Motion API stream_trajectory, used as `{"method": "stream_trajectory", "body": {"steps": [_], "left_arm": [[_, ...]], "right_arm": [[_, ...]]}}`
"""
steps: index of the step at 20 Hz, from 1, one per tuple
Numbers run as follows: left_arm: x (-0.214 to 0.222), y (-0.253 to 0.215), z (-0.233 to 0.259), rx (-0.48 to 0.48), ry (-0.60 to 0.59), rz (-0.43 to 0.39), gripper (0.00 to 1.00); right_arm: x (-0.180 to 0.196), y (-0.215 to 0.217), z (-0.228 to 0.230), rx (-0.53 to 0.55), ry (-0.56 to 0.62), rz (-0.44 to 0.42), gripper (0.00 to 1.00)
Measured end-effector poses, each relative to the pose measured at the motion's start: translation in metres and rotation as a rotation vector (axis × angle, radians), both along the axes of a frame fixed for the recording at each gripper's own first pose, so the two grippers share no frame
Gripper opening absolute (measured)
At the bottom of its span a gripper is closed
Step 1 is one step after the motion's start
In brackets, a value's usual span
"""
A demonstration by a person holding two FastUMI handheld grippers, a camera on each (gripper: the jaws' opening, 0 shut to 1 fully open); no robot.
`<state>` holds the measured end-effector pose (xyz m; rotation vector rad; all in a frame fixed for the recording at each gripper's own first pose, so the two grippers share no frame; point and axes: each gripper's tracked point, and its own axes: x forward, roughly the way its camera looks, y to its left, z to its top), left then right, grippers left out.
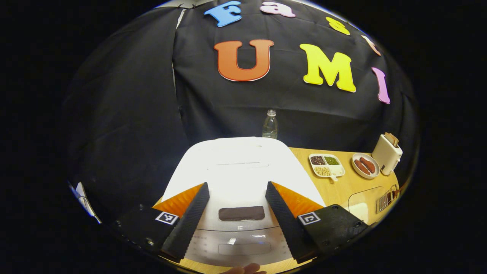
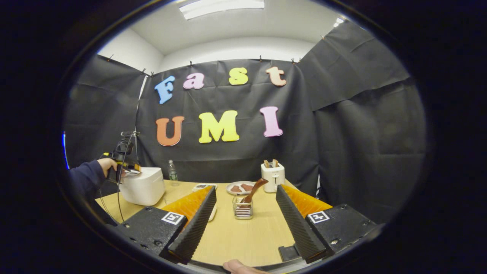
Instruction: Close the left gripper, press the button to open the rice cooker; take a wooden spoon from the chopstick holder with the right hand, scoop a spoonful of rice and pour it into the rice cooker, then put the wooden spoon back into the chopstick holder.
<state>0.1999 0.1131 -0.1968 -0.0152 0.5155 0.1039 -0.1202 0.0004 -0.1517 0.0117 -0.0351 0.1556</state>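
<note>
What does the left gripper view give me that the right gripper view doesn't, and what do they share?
Left gripper view alone: the dark button on the closed rice cooker, between the open left gripper.
Right gripper view alone: the wooden spoon upright in the chopstick holder, ahead of the open right gripper.
Shared: rice cooker, toaster, water bottle.

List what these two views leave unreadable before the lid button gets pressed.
- Rice cooker inside: left gripper view, hidden by the closed lid.
- Wooden spoon bowl: right gripper view, sunk in the chopstick holder.
- Rice supply: left gripper view, clear container cut by the edge, contents unclear.
</note>
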Motion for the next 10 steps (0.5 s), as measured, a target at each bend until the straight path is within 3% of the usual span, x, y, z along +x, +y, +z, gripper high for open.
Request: {"method": "stream_trajectory", "body": {"steps": [5,10], "left_arm": [[-0.002,0.000,0.006,-0.005,-0.029,0.023,0.97],[-0.010,-0.029,0.042,-0.015,-0.102,-0.025,0.95]], "right_arm": [[-0.001,-0.004,0.006,-0.012,-0.020,-0.014,0.99],[-0.002,-0.007,0.008,-0.012,-0.024,-0.030,0.99]]}}
